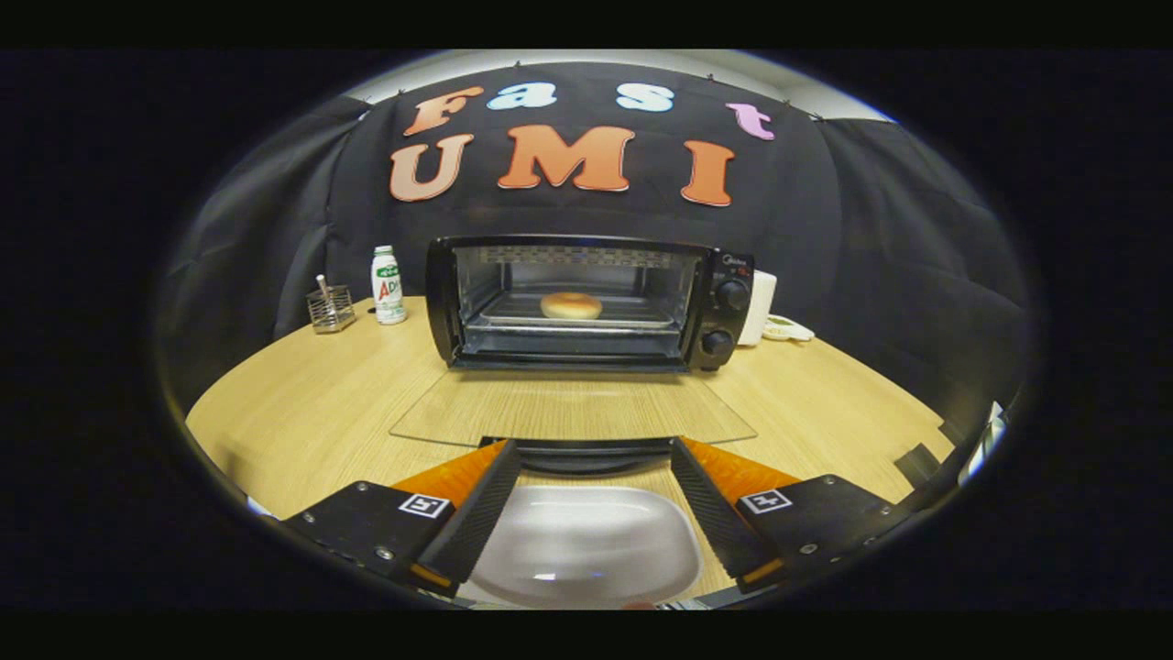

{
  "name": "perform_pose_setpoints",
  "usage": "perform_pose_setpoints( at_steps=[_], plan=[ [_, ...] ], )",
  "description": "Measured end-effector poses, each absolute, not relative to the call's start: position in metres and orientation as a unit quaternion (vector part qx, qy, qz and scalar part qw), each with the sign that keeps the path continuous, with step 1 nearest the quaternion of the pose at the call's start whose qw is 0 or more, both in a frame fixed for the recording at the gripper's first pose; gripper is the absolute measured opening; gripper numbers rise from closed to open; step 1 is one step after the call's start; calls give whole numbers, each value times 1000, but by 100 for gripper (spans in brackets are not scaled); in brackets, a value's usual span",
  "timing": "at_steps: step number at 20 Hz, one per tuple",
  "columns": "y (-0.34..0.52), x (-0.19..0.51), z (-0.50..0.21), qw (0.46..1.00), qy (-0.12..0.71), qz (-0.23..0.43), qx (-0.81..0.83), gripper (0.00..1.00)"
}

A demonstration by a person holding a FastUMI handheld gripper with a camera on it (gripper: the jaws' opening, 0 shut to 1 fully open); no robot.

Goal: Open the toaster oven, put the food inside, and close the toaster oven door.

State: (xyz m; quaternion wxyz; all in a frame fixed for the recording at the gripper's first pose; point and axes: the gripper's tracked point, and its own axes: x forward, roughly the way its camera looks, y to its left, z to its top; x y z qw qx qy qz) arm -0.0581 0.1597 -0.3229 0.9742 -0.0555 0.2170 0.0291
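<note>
The black toaster oven (586, 302) stands at the back of the wooden table with its door open. Its glass door (568, 408) lies flat toward me, and the dark door handle (586, 456) sits right at my fingertips. A round bun (571, 305) rests on the rack inside the oven. My gripper (596, 447) is open, its fingers spread wide with one on each side of the handle, and I cannot see them pressing on it. Under and between the fingers lies an empty white plate (586, 541).
Left of the oven stand a white bottle (388, 286) and a small wire holder (330, 308). A white appliance (761, 307) and a small white object (788, 328) sit at the oven's right. The table (302, 412) curves away to its edges on both sides.
</note>
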Motion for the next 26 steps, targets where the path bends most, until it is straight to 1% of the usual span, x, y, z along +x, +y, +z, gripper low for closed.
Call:
perform_pose_setpoints(
  at_steps=[3,9,19,26],
  plan=[
    [160,-60,-339,971,232,30,-59,99],
    [162,-50,-347,969,238,28,-64,99],
    [173,-43,-350,967,248,39,-30,99],
    [174,-42,-346,967,248,39,-40,99]
  ],
)
